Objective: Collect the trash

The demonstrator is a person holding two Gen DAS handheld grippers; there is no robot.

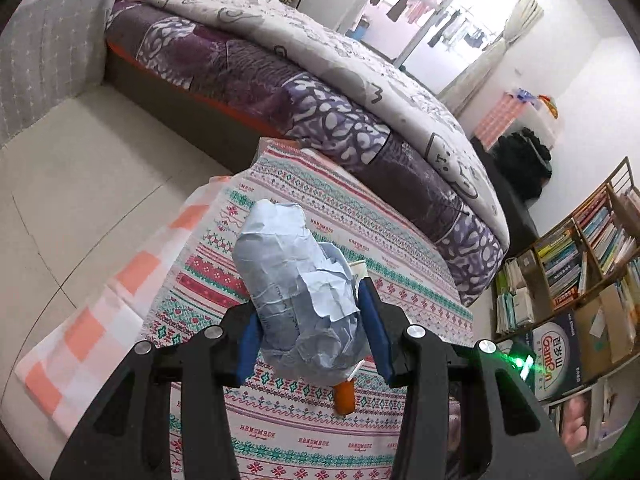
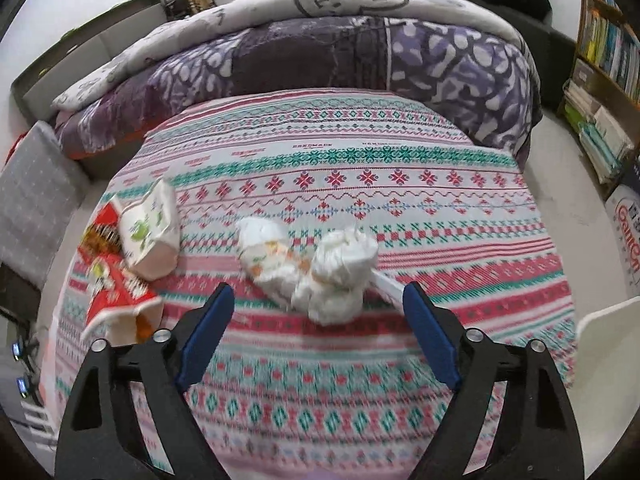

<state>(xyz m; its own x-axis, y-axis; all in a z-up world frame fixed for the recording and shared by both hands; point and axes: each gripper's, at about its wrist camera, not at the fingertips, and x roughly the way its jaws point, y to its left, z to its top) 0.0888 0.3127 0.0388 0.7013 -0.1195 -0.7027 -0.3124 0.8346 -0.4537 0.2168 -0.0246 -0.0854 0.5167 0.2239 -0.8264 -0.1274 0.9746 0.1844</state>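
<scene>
1. Black-framed with blue pads, the left gripper (image 1: 310,330) points steeply down over the table and its fingers (image 1: 374,330) pinch a crumpled pale-blue paper wad (image 1: 296,280) from both sides; the wad is lifted clear of the cloth.
2. Just under that wad an orange tube with a white cap (image 1: 345,396) lies on the patterned tablecloth (image 1: 400,292), and a white strip pokes out beside the right-hand pad.
3. Over the same table, the right gripper (image 2: 318,320) is tilted downward with its fingers (image 2: 430,332) spread wide; nothing is between them, and neither pad touches anything.
4. Just ahead of those fingertips lies a cluster of crumpled white tissues (image 2: 320,268) with a white stick jutting out beside it.
5. Off to the left on the cloth sit a white carton with green print (image 2: 152,232) and, nearer the table's edge, a torn red snack wrapper (image 2: 116,292), the two touching.
6. Beyond the table stands a bed with a purple patterned cover (image 2: 460,64) and a white cartoon-print quilt (image 1: 320,40) on top.
7. A grey cushion (image 1: 48,56) rests at the left near the bed's head; a bookshelf (image 1: 580,248) packed with books fills the right side, and laundry (image 1: 420,4) hangs by the window behind.
</scene>
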